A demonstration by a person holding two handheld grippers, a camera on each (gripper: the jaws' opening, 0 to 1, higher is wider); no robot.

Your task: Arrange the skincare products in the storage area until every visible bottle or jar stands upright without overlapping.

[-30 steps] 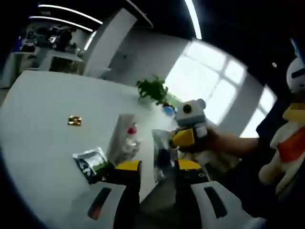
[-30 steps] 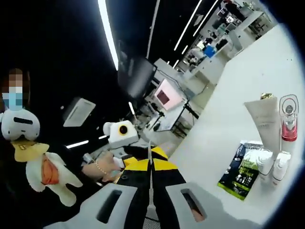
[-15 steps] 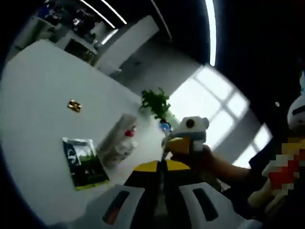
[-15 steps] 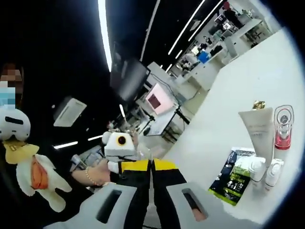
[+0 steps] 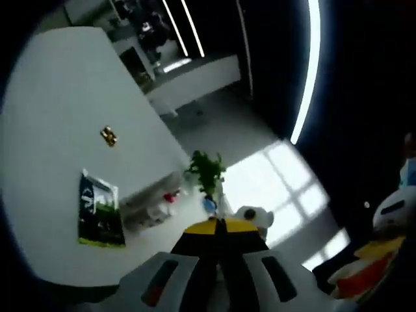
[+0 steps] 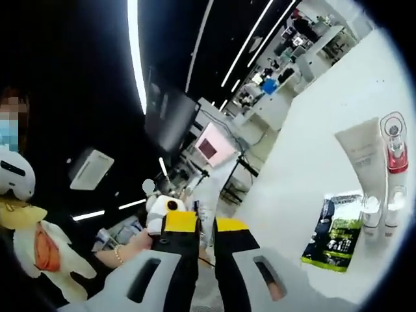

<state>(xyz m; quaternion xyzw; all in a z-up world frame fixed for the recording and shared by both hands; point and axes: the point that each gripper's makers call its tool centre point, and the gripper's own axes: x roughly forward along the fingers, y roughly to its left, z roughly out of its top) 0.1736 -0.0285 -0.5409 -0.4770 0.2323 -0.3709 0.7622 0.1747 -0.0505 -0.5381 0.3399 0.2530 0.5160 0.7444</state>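
In the right gripper view a beige tube (image 6: 361, 153), a clear bottle with a red part (image 6: 393, 140) and two small white bottles (image 6: 372, 211) stand close together on the white table (image 6: 312, 149). A dark green sachet (image 6: 335, 231) lies flat beside them. My right gripper (image 6: 205, 224) is off the table's edge, its yellow jaws a little apart with nothing clearly between them. In the left gripper view the same group (image 5: 159, 200) and sachet (image 5: 97, 211) are small and blurred. My left gripper (image 5: 218, 229) is shut, well away from them.
A small gold object (image 5: 108, 136) lies alone further out on the table (image 5: 52, 97). A potted plant (image 5: 207, 170) stands past the products. A hand with a bead bracelet (image 6: 133, 244) is at the lower left. A plush toy (image 6: 39, 247) hangs there too.
Both views have tilted upward and rolled, so the table and products shifted sideways. My right gripper's jaws went from pressed together to slightly apart. The left gripper closed a second ago and stays shut.
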